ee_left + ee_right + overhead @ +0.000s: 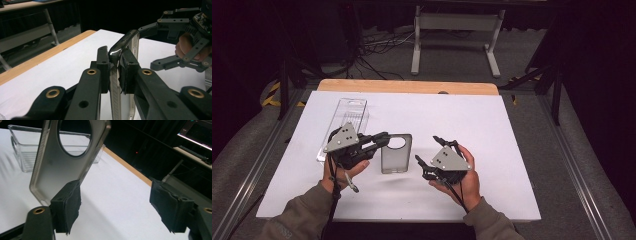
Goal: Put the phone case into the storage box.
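Smoky translucent plastic identifies the phone case, which I hold above the white table near its centre, raised on edge. The left gripper is clamped on the case: in the left gripper view both pads pinch the case wall with no gap, and the case rises past the jaws towards 12 o'clock.

The right gripper stands with jaws spread and nothing between them. In the right gripper view the case sits at 11 o'clock from the near pad, apart from it or at most brushing it; I cannot tell which. The far pad lies well clear at 3 o'clock.

In the high view the case lies at 9 o'clock from the right gripper, with its long axis running 12 to 6 and the round camera opening at the 12 end. The clear tray lies at 10 o'clock from the case, nearer the left hand.

I judge a regrip by the right gripper requires travel towards 9 o'clock until the free long edge sits between its pads.
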Motion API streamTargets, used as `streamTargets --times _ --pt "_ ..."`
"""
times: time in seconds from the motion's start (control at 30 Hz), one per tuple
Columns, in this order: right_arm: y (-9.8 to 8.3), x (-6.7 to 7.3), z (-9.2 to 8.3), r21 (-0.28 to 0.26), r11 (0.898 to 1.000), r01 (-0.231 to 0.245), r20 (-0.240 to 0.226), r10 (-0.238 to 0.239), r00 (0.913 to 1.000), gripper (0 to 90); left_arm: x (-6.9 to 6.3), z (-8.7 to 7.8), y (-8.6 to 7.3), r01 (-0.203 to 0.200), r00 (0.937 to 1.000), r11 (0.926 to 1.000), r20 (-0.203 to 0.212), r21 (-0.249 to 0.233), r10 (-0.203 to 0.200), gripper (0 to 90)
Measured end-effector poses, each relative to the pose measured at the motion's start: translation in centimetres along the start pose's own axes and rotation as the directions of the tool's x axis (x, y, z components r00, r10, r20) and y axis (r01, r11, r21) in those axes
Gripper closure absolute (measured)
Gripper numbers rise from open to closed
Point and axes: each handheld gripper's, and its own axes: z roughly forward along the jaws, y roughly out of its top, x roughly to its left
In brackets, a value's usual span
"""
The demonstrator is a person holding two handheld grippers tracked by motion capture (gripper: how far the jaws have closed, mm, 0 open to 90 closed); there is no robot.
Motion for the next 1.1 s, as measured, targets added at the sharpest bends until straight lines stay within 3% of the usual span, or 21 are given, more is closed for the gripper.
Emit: streamTargets --times 0.37,1.1 --pt "-1.2 -0.1 -0.7 -0.012 1.000 0.000 -0.031 0.000 0.9995 19.6 0.4 -0.7 0.4 -0.007 1.0000 0.9999 -0.005 -0.015 0.007 79.9" --pt "-4.9 -1.0 -2.8 0.013 0.999 -0.032 0.006 0.032 0.9995 18.1 1.0 -1.9 0.7 -0.027 0.9995 0.9987 -0.019 -0.043 0.026 79.9"
